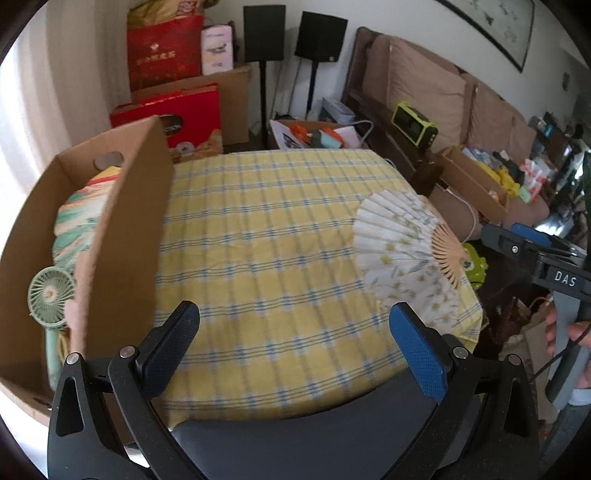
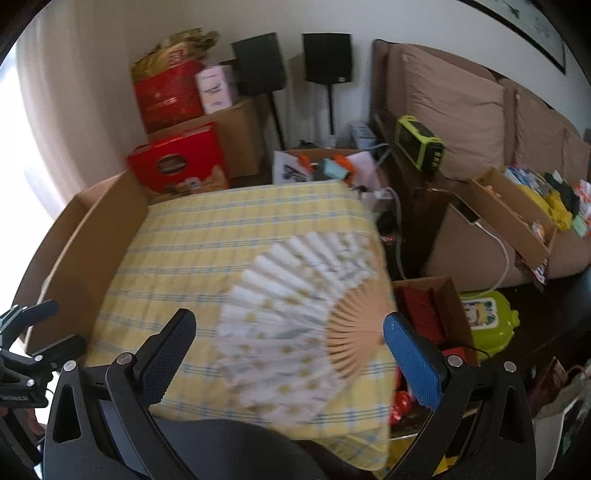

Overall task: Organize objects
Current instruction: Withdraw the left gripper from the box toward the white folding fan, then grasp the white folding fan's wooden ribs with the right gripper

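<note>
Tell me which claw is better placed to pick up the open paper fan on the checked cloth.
Probably the right claw: it is open, with the fan directly ahead between its fingers. The left claw, also open, faces bare cloth beside the cardboard box, with the fan off to its right.

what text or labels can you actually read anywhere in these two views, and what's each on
"DAS": white letters on the black body of the right gripper, seen from the left wrist view.
Red gift boxes: gold print, too blurred to read.
Pink box: print too small.
Framed wall picture: marks illegible.
</note>
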Demonstrator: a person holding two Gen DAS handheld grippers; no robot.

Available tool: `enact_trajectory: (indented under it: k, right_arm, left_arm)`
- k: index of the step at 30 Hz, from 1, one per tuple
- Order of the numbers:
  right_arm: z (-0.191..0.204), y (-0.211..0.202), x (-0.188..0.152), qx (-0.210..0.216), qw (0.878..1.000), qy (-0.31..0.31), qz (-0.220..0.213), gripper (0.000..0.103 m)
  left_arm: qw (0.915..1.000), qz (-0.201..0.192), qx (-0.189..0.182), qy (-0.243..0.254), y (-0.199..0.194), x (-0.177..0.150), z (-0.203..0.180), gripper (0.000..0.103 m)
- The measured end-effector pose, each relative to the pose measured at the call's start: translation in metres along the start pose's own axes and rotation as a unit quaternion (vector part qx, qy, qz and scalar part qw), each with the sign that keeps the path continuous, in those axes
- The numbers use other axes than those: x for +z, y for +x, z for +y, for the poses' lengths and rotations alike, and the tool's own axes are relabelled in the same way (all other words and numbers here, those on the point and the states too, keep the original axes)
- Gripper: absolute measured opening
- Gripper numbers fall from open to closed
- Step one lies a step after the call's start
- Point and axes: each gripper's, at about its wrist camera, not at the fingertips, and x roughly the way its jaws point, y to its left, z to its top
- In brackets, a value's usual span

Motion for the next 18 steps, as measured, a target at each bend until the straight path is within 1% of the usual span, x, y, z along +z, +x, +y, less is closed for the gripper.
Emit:
enact_trajectory:
  k: [6, 10, 14, 18]
  right_arm:
    - [-0.039, 0.008, -0.004, -0.025, 0.999, 0.028, 0.009, 0.102]
    - [-0.065, 0.016, -0.009, -0.029, 0.998, 0.059, 0.018, 0.102]
    - [-0.088, 0.031, -0.018, -0.025, 0.995, 0.086, 0.033, 0.1]
    - [-0.103, 0.049, -0.022, -0.007, 0.993, 0.109, 0.05, 0.093]
  left_arm:
    - [0.9992, 0.022, -0.033, 0.006, 0.021, 0.008, -0.02, 0.103]
    - [0.9979, 0.04, -0.051, 0.01, 0.037, 0.013, -0.034, 0.103]
    - [0.9966, 0.055, -0.061, 0.013, 0.053, 0.016, -0.044, 0.103]
    - [0.9953, 0.07, -0.066, 0.014, 0.07, 0.018, -0.05, 0.103]
